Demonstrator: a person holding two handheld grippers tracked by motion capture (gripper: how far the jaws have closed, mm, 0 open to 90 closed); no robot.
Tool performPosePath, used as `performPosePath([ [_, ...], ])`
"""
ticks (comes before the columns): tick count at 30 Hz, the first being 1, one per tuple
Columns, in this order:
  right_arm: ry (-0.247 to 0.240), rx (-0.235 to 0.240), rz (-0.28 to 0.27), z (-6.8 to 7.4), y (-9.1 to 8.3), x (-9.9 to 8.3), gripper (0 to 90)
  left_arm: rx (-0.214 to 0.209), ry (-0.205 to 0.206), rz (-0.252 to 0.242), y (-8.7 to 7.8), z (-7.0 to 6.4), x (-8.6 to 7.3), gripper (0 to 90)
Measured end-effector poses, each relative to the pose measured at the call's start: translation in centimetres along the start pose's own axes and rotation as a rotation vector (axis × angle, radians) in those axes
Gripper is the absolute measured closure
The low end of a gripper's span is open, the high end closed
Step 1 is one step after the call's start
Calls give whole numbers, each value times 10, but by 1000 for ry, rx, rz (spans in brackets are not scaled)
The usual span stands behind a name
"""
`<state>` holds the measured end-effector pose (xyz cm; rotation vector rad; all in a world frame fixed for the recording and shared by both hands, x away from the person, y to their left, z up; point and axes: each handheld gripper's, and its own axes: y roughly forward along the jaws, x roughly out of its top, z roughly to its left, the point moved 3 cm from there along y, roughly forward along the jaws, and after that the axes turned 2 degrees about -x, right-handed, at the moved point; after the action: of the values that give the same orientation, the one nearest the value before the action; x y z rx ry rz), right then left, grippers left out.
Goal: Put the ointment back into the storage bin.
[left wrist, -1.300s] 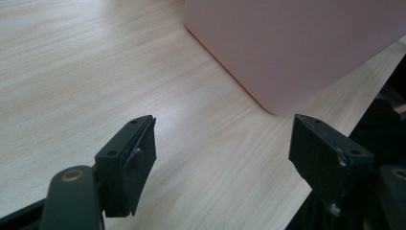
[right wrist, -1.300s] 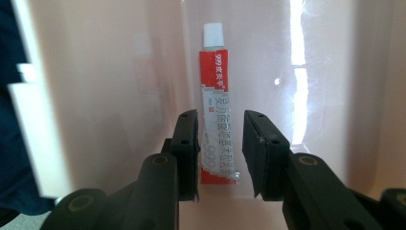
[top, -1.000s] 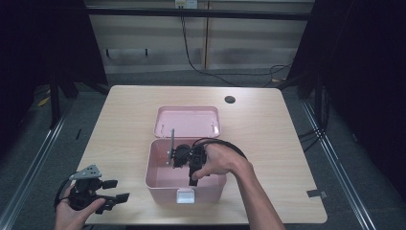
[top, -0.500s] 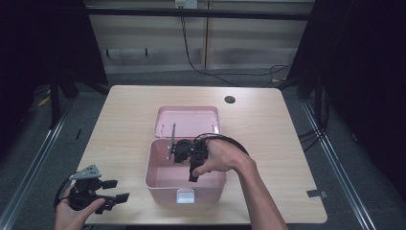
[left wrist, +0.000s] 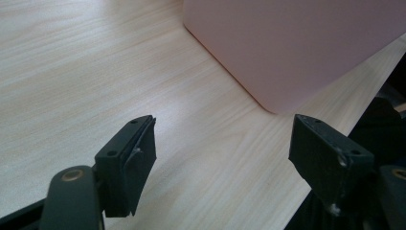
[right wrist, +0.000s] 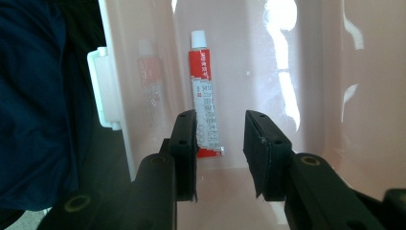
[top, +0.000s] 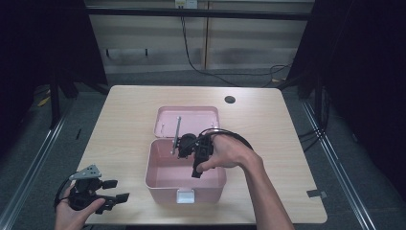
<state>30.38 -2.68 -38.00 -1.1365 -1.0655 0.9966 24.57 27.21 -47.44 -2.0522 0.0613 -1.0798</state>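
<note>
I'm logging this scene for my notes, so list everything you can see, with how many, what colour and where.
Pale wooden table: one, light wood, centre of the high view.
Pink plastic box: one, open, on the table's middle near the front edge.
Pink hinged lid: one, laid back behind the box.
Red and white tube with a white cap: one, lying on the box's floor beside a wall.
Dark round hole: one, far right of the tabletop.
Left gripper: black, open, over the table's front left corner.
Right gripper: black, open, inside the box, the tube just ahead.

Black two-jaw tool (top: 117,190), grey three-cornered plate (top: 86,172), black cable (top: 234,135)
</note>
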Motion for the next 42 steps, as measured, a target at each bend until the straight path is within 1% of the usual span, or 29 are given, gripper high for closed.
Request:
performPosePath([
  [2, -2, 3, -1, 0, -3, -1, 662, 0, 0, 0, 0, 0, 0, 243],
  [3, 6, 3, 2, 1, -5, -1, 662, 0, 0, 0, 0, 0, 0, 243],
  [8, 8, -9, -9, 1, -11, -3, 660, 4, -2, -2, 0, 0, 0, 243],
  [11, 15, -13, -18, 0, -17, -7, 659, 5, -4, -4, -1, 0, 0, 243],
  [15, 15, -14, -18, 0, -22, -12, 659, 4, -2, -1, 0, 0, 0, 243],
  [16, 24, -15, -11, 1, -24, -14, 658, 4, -1, 0, 0, 0, 0, 243],
  [17, 19, -17, -14, 0, -25, -16, 657, 3, 0, 0, 0, 0, 0, 243],
  [18, 22, -18, -15, 0, -26, -18, 657, 2, -1, -4, 0, 0, 0, 243],
  [19, 36, -20, -19, 1, -28, -21, 657, 4, 0, -3, 0, 0, 0, 243],
  [20, 32, -22, -20, 1, -29, -23, 656, 3, 0, 0, 0, 0, 0, 243],
  [22, 45, -26, -26, 1, -32, -26, 654, 3, -1, 0, 0, 0, 0, 243],
  [23, 41, -25, -34, 1, -33, -28, 655, 2, -1, 0, 0, 0, 0, 243],
  [24, 48, -25, -39, 1, -34, -31, 654, 2, -2, 0, 0, 0, 0, 243],
  [28, 55, -34, -45, 0, -39, -39, 654, 2, -1, 0, 0, 0, 0, 243],
  [32, 80, -36, -41, 0, -41, -49, 654, 2, -1, 0, 0, 0, 0, 243],
  [34, 91, -42, -44, -1, -43, -55, 652, 4, -3, 0, 0, 0, 0, 243],
  [38, 111, -52, -68, -3, -50, -70, 647, 3, -1, 4, 1, 0, 0, 243],
  [42, 136, -54, -68, -4, -51, -85, 639, 1, -1, 6, 1, 0, 0, 243],
])
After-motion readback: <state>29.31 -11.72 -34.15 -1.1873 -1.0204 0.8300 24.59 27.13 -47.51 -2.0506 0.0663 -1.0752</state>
